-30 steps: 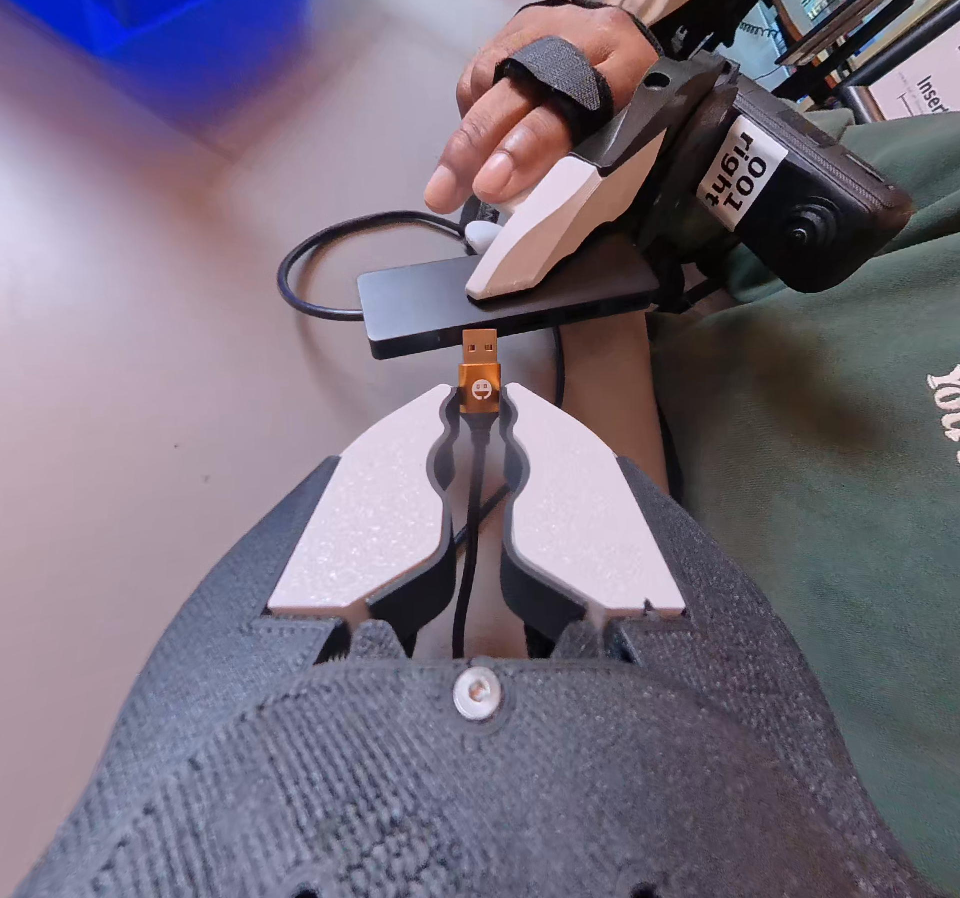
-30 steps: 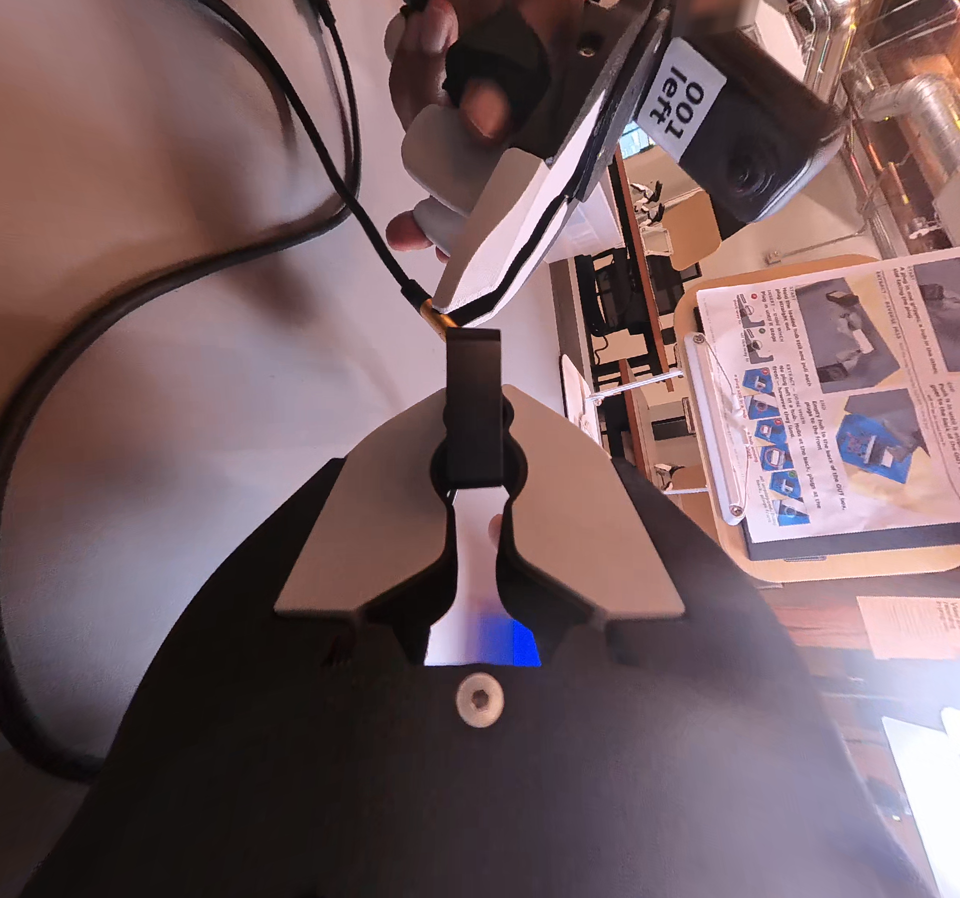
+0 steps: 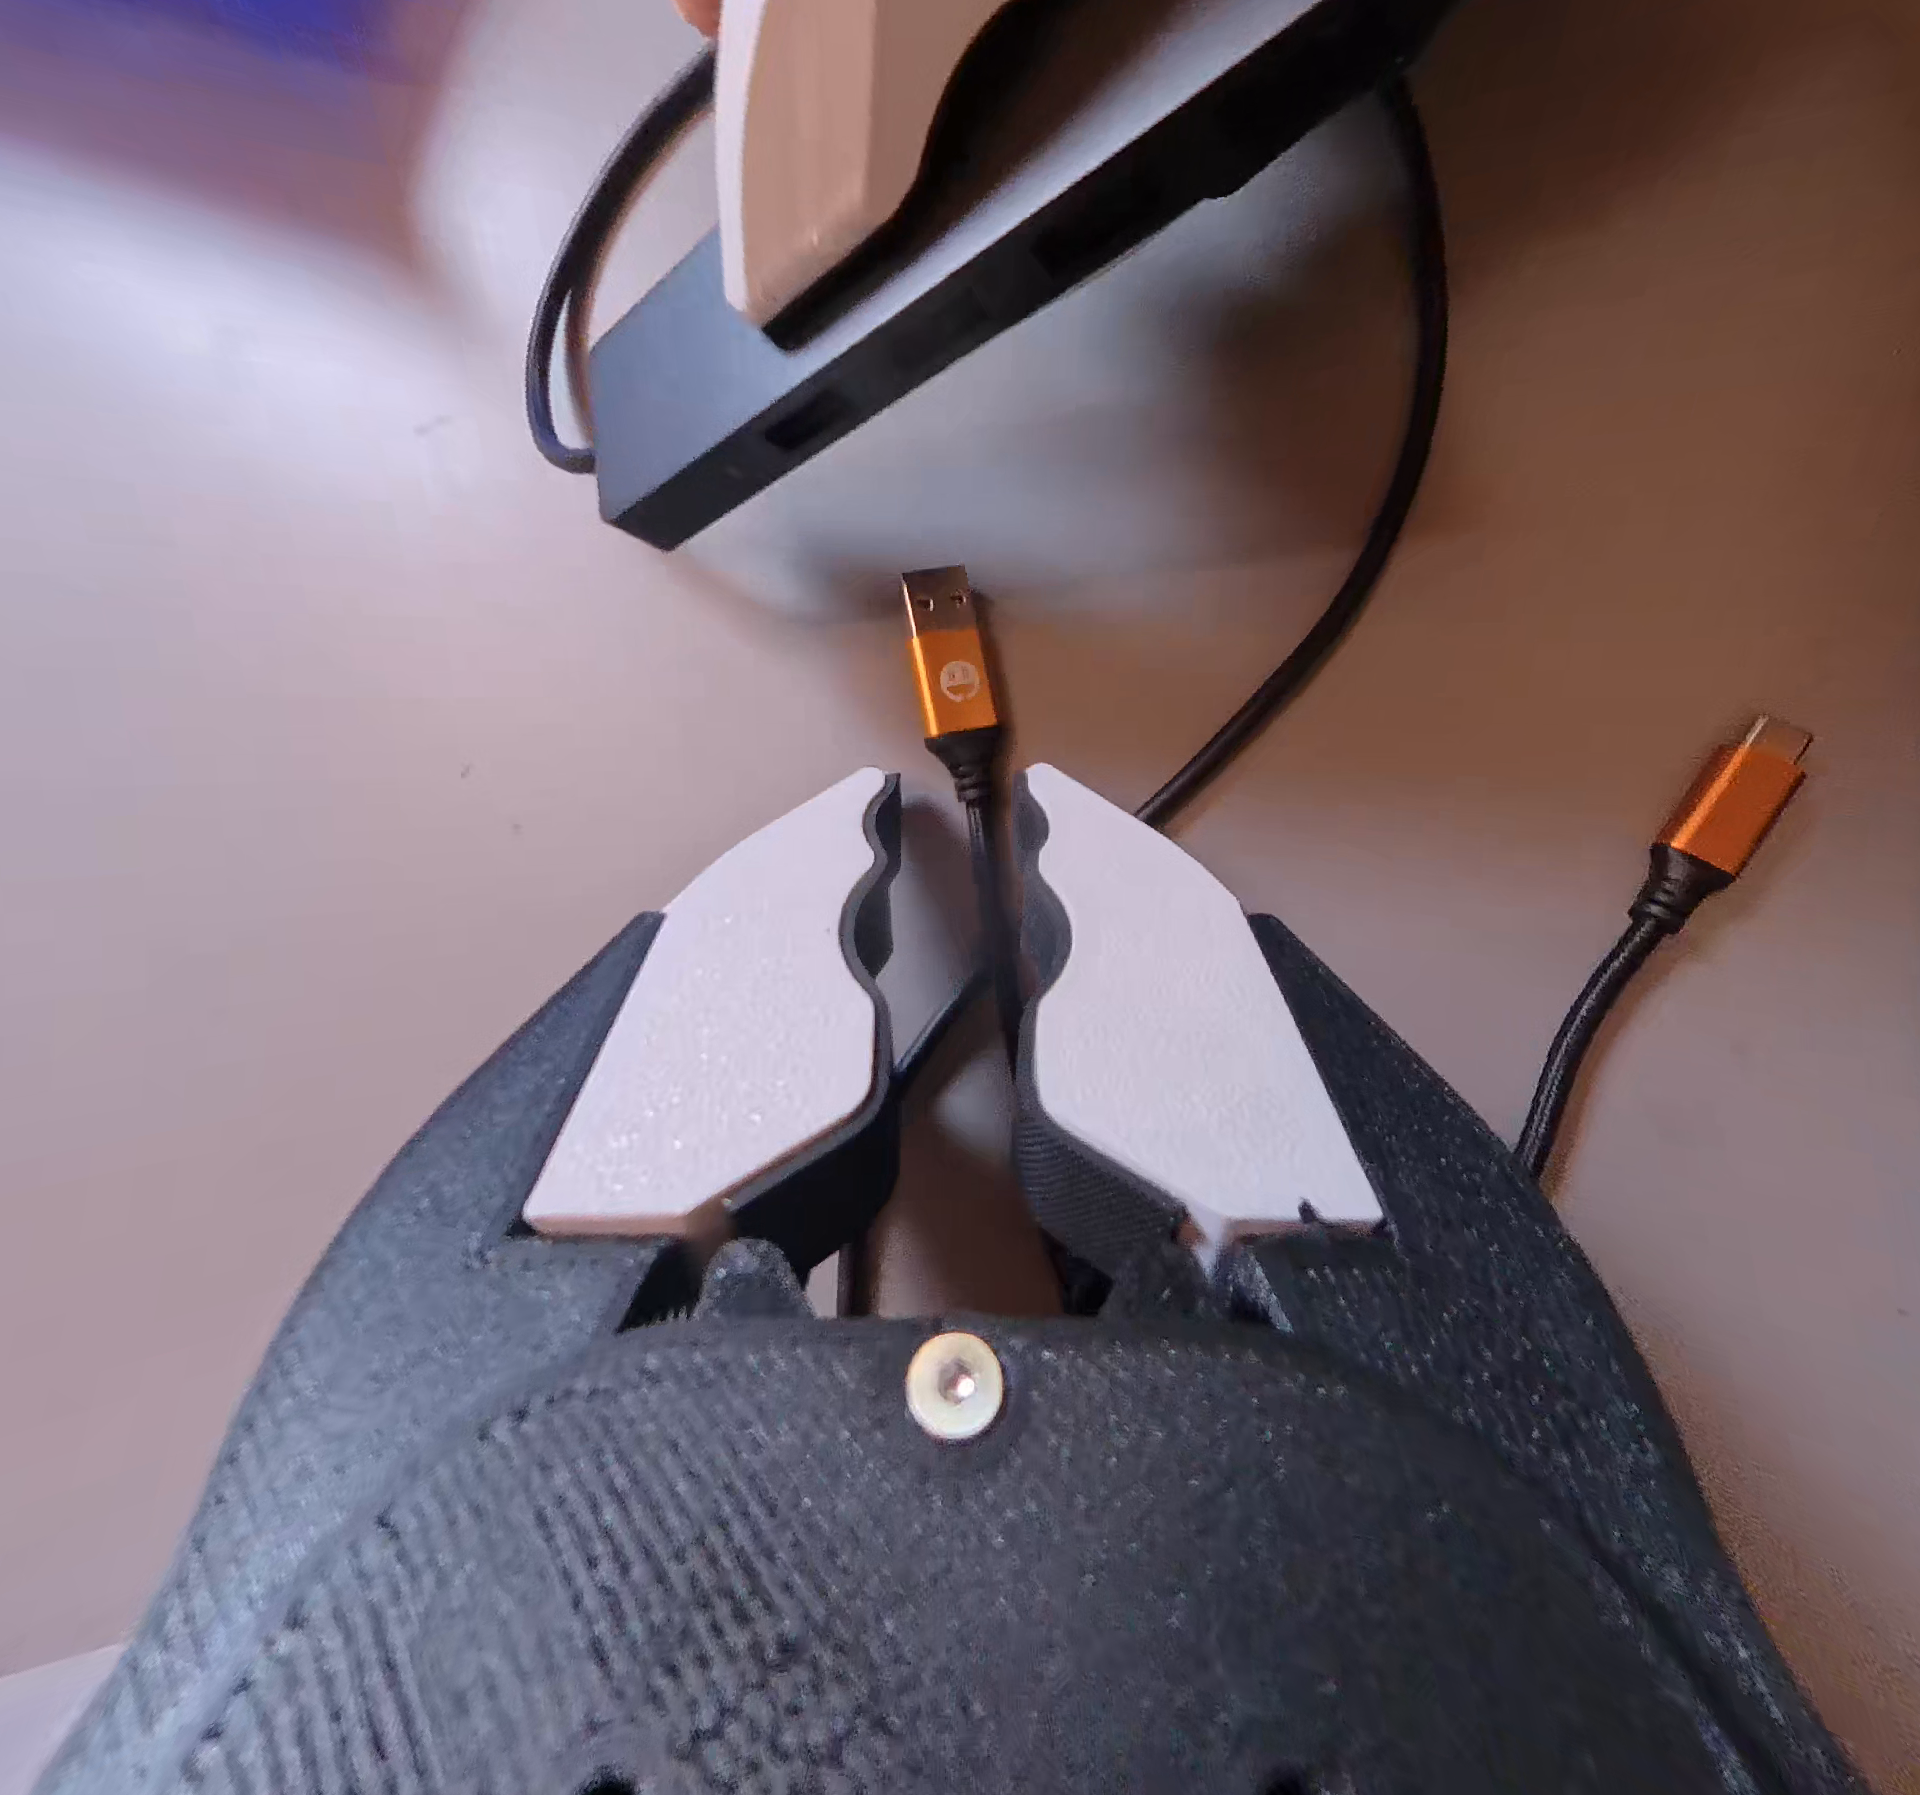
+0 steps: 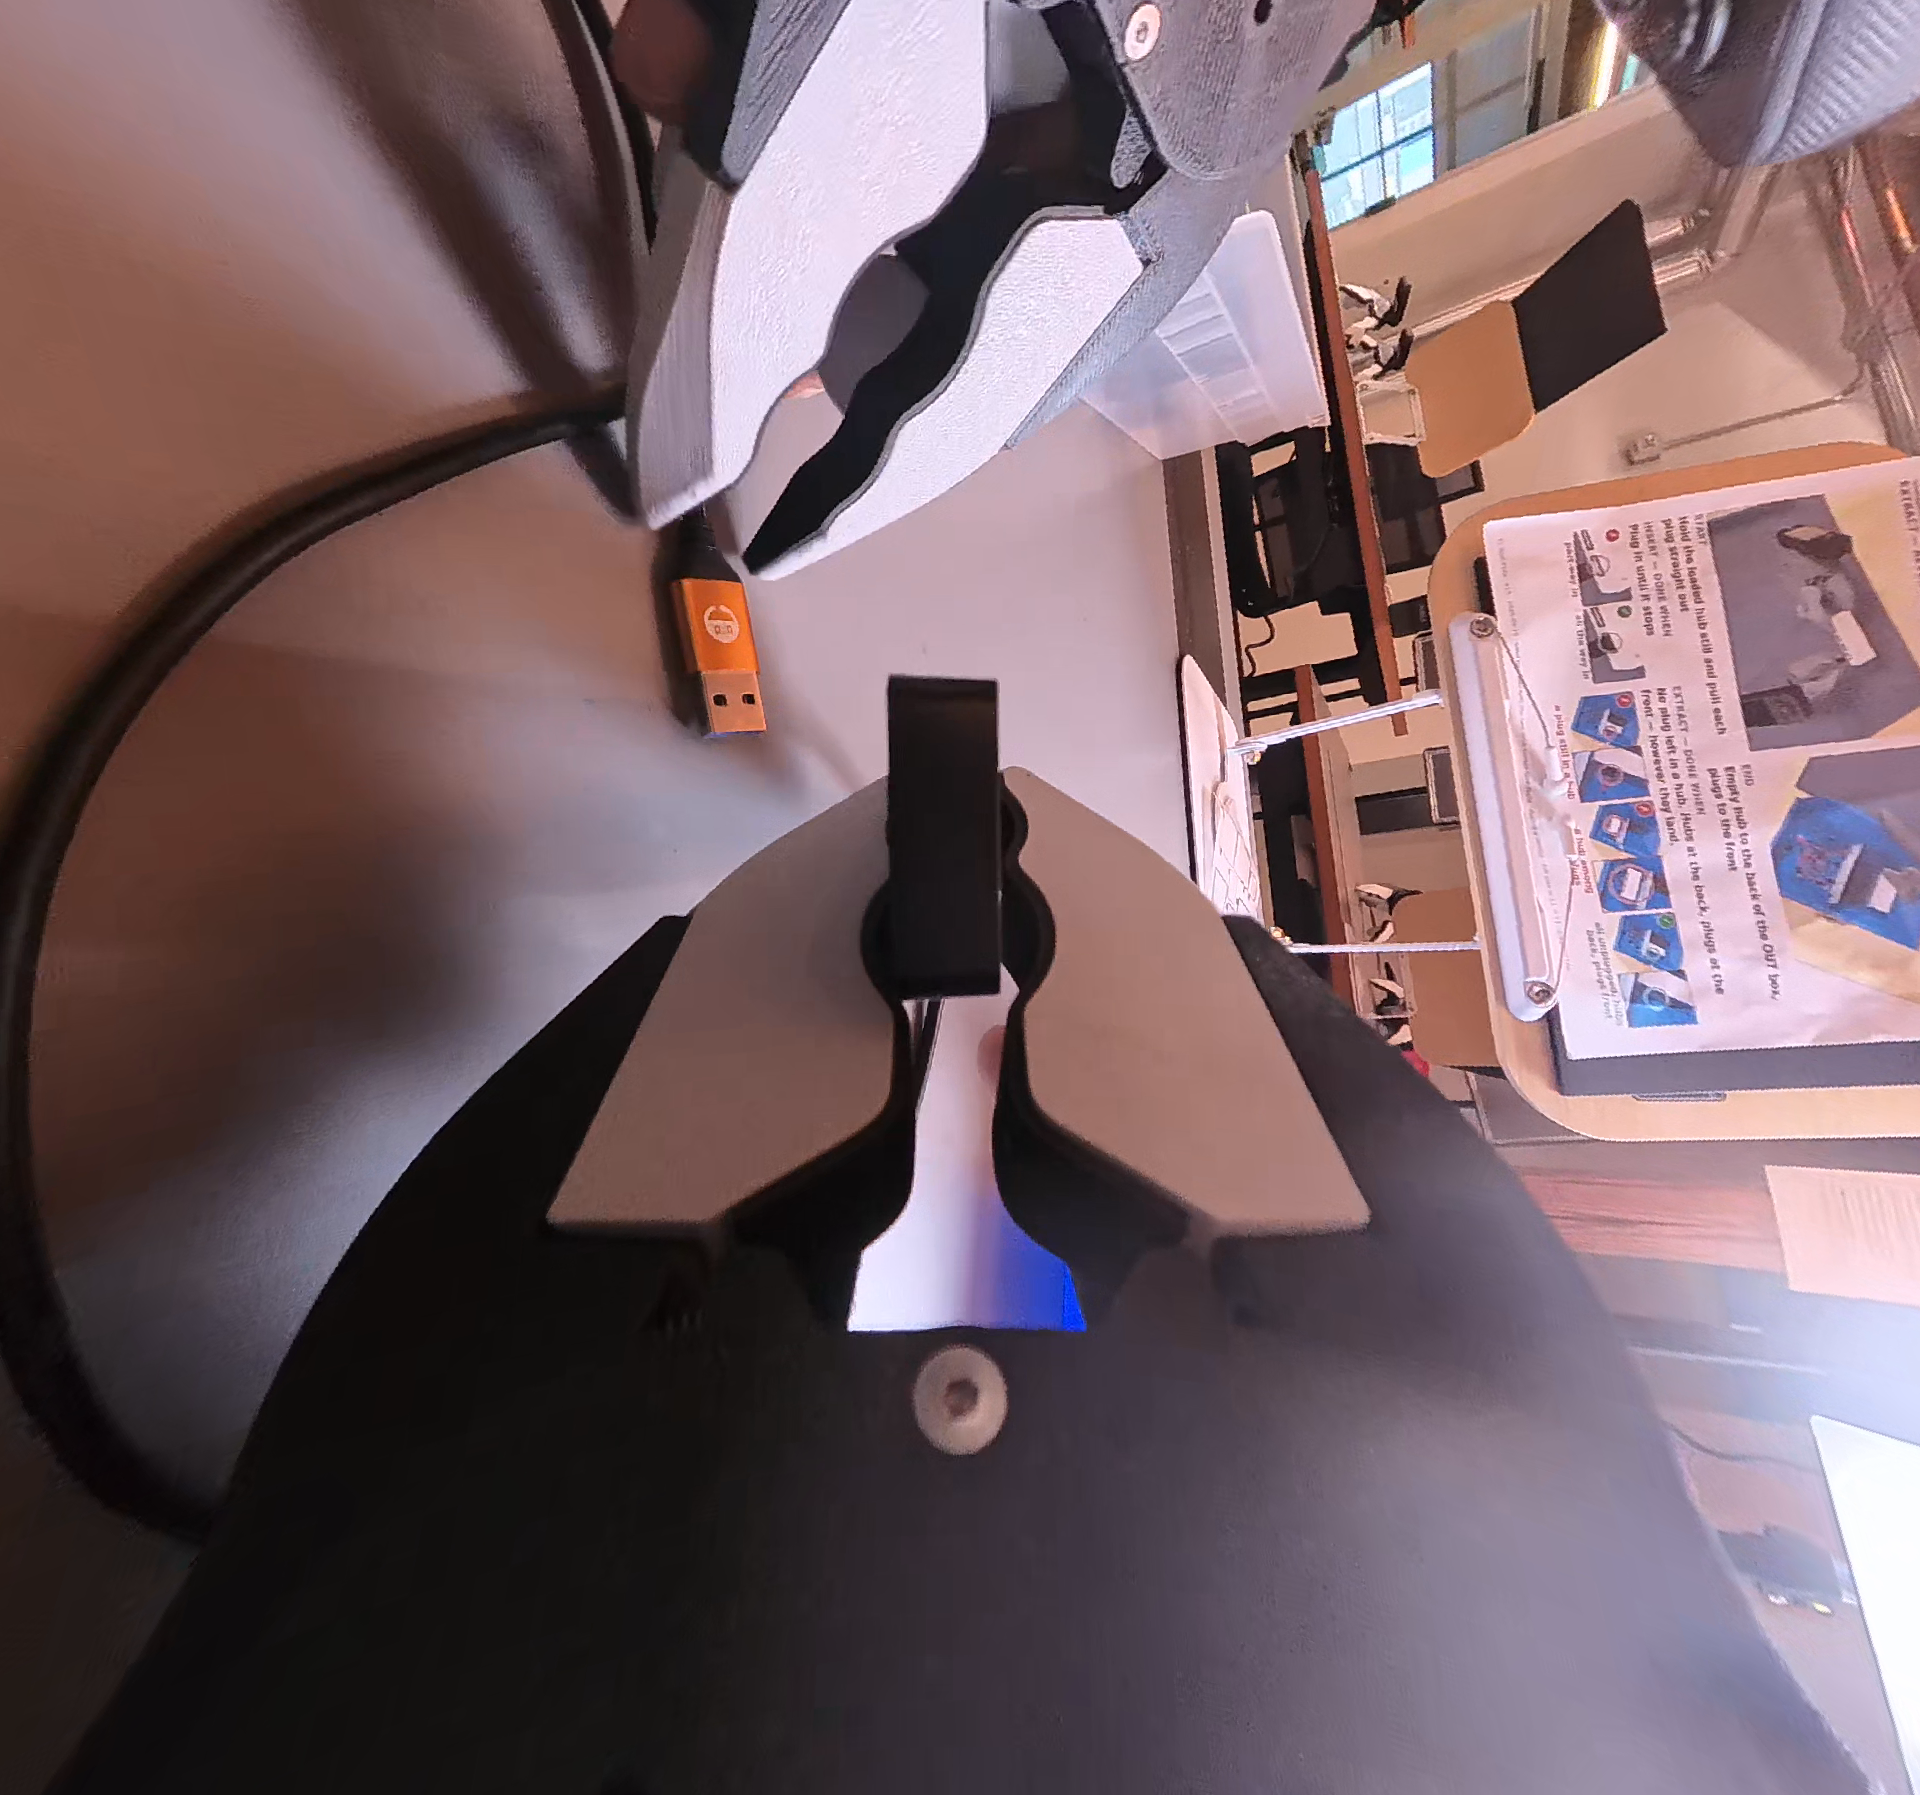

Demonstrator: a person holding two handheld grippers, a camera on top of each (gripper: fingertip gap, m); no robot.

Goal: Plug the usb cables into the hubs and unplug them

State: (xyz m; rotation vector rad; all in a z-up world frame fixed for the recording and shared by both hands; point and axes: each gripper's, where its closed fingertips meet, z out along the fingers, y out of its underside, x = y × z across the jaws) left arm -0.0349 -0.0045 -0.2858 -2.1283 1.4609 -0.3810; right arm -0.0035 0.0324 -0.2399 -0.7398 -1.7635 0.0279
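Orange metal-sleeved USB-A plug [image 3: 951, 670] on black braided cable lies loose on the table at frame centre, just ahead of the left gripper [image 3: 958, 789], jaws narrowly parted, holding nothing. Right gripper [image 4: 943, 789] clamps the slim black rectangular hub [image 3: 883, 332], upper centre. Plug is light and rigid with a slick sleeve; best pinched across the sleeve, since the cable flexes.

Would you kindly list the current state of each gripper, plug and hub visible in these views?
left gripper: open, cable running loose between its fingers.
right gripper: shut on the black USB hub.
black USB hub: held clear of the table, tilted, visible ports empty.
orange USB-A plug: unplugged, lying on the table, released.
orange USB-C plug: unplugged, lying on the table to the right.
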